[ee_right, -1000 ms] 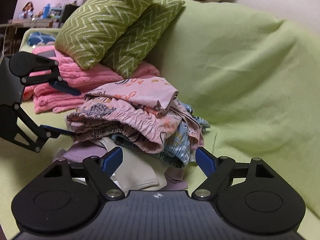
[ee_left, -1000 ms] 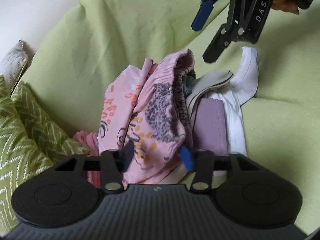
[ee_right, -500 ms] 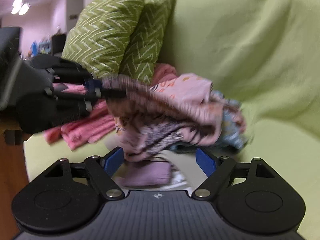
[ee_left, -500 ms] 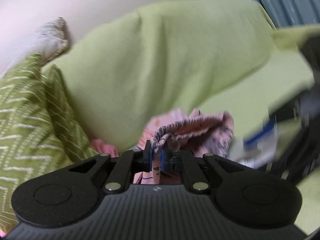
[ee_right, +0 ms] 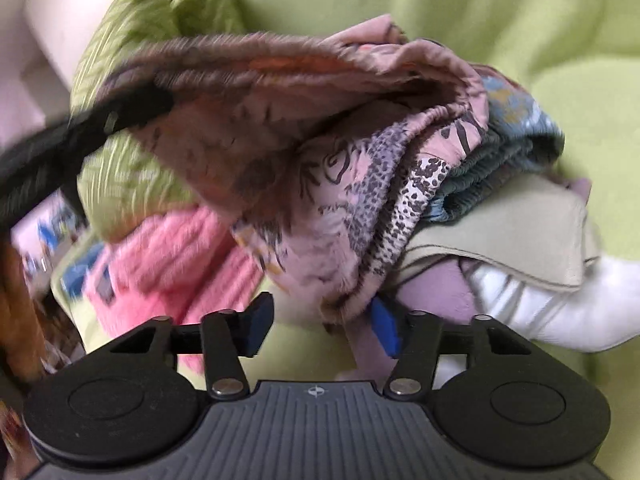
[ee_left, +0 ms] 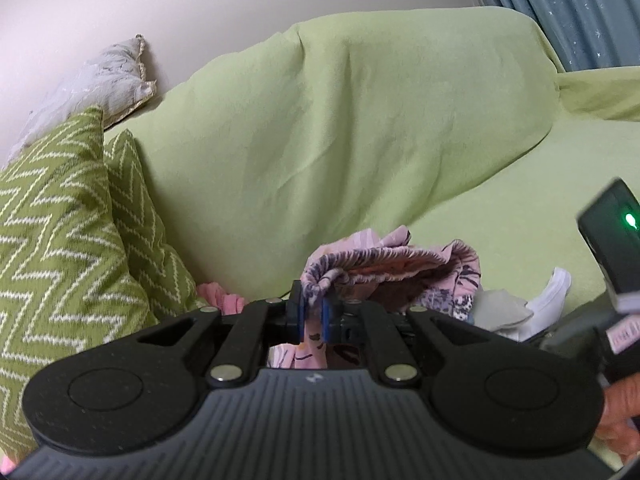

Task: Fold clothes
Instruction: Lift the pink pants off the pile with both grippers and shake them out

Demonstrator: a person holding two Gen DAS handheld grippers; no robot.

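Left wrist view. A sofa under a pale green cloth throw (ee_left: 360,128) fills the frame; plain pale wall upper left, grey-blue pleated curtain (ee_left: 560,4) upper right. Two green zigzag-woven cushions (ee_left: 60,248) at left, one grey-white cushion (ee_left: 92,76) above them. The left gripper (ee_left: 311,316) at lower centre is clamped on the gathered elastic waistband of the pink animal-print garment (ee_left: 384,264), which lifts off the clothes pile just behind it. A second before, those jaws stood apart around the garment on the pile; the view now sits higher, showing more backrest. At right edge, part of the other tool's black body with a green light, and a hand (ee_left: 620,412) at lower right.

Right wrist view, blurred. Green throw (ee_right: 520,12) across the top; pink fluffy folded blanket (ee_right: 172,256) at lower left. The printed garment (ee_right: 312,128) hangs stretched across upper centre. Beneath it, counted: one blue-patterned piece (ee_right: 516,120), one beige (ee_right: 512,232), one lilac (ee_right: 432,292), one white (ee_right: 560,312). The right gripper (ee_right: 320,330) at lower centre is closing, the garment's lower edge between its blue pads (ee_right: 386,326), touching only the right one. Earlier this garment lay folded on the pile.
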